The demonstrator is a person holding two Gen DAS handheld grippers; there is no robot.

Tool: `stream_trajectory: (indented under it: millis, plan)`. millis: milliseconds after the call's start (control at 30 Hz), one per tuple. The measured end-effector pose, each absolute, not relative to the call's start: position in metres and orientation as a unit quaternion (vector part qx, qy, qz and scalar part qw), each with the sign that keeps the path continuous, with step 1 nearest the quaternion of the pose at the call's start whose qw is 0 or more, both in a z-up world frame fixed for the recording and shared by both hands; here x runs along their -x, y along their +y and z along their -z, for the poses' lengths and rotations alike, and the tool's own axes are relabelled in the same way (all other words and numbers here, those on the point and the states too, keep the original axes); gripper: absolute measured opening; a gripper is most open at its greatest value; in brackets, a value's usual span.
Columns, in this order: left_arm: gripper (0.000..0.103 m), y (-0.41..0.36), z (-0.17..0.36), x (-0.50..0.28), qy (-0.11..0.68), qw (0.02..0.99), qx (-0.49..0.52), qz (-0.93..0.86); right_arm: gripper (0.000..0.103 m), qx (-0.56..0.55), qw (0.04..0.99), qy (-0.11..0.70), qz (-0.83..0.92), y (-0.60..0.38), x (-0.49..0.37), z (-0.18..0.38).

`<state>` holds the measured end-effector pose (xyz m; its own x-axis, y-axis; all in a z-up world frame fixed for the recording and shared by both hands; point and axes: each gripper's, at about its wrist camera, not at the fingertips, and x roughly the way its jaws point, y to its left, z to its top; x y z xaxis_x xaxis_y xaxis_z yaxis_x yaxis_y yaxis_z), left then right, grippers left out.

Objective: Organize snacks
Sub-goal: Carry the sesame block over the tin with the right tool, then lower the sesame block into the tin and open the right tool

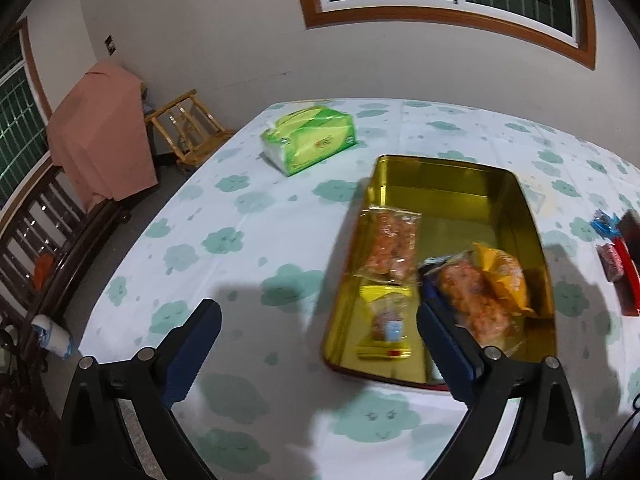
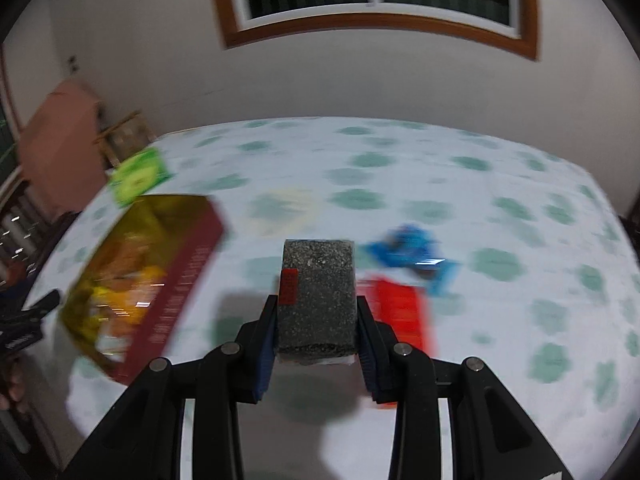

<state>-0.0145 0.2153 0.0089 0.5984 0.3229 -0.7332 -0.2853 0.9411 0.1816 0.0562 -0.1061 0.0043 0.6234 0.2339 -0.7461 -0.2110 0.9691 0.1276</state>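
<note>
Writing on the packets cannot be read in either view; the green tissue pack [image 1: 309, 139] near the far left corner of the surface [image 1: 248, 240] carries an orange mark too small to make out, and pale lettering along the red outer wall of the tin, seen from the right wrist, is lost to blur. The gold tin [image 1: 448, 184] lies open on the surface with several snack packets inside: a clear packet of orange pieces [image 1: 394, 246] against its left wall, a yellow packet [image 1: 386, 322] at its near left corner, a second orange packet [image 1: 476, 300] and a yellow bag [image 1: 506, 276] toward its near right. The left gripper [image 1: 316, 334] has its fingers [image 1: 192, 354] spread wide, with nothing between them; one finger hides the tin's near edge. The right gripper [image 2: 316, 334] is closed on a dark speckled packet [image 2: 318, 296] bearing a small red label, its characters illegible. Behind it on the surface lie a blue wrapper [image 2: 412, 250] and a red packet [image 2: 400, 308], both smeared, the latter partly hidden by a finger. A hand shows, cut off, at the left edge of the right wrist view.
</note>
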Motion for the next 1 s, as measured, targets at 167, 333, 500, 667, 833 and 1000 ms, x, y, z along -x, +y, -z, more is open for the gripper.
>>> stream_trajectory:
  millis: [167,333,500,667,833,1000]
  plan:
    - [0.099,0.235,-0.008,0.022,0.421,0.889,-0.004,-0.178,0.036,0.001,0.887,0.422,-0.186,-0.04,-0.056,-0.005]
    - [0.099,0.248,-0.005,0.027,0.428,0.884,0.007,-0.187,0.036,0.013,0.878,0.425,-0.222,0.002,-0.055,-0.004]
    - [0.099,0.258,-0.004,0.031,0.434,0.88,0.014,-0.193,0.036,0.035,0.869,0.428,-0.246,0.039,-0.053,0.001]
    - [0.099,0.268,-0.003,0.035,0.436,0.878,0.016,-0.199,0.036,0.056,0.859,0.437,-0.259,0.062,-0.054,0.011]
    - [0.099,0.276,-0.002,0.036,0.438,0.875,0.024,-0.204,0.036,0.064,0.852,0.449,-0.262,0.077,-0.058,0.022]
    - [0.099,0.279,-0.001,0.037,0.44,0.874,0.028,-0.207,0.036,0.073,0.85,0.456,-0.252,0.087,-0.066,0.033]
